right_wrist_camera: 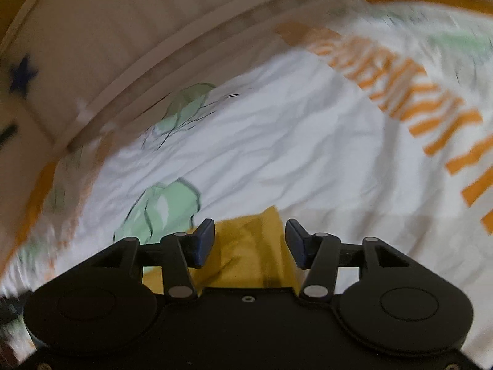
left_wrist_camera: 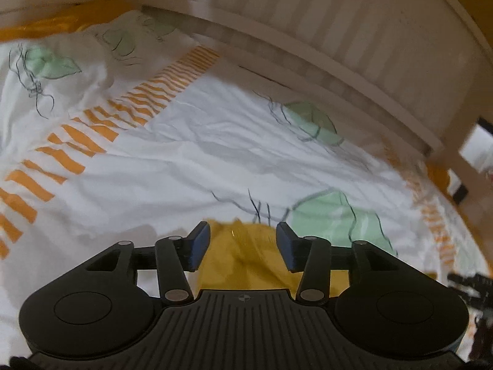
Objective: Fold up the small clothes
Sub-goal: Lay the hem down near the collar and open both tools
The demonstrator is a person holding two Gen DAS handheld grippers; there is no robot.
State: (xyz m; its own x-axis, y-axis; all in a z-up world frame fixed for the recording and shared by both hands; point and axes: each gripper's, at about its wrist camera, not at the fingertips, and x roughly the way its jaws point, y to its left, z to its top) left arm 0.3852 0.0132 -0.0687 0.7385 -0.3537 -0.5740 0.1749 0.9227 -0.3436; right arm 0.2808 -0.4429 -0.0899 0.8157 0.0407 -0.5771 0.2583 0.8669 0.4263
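I hold my left tool (left_wrist_camera: 242,245) and right tool (right_wrist_camera: 249,243) apart over the yellow garment (left_wrist_camera: 243,259) on the bed (left_wrist_camera: 185,160), probably just released after a fold.

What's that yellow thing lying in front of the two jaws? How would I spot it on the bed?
Start at the white slatted bed rail, then come down across the white bedcover with its green leaves and orange striped bands. At its near edge lies the mustard-yellow garment, just beyond both open grippers, touched by neither. It is the only plain, solid-coloured piece of cloth; everything around it is printed white.
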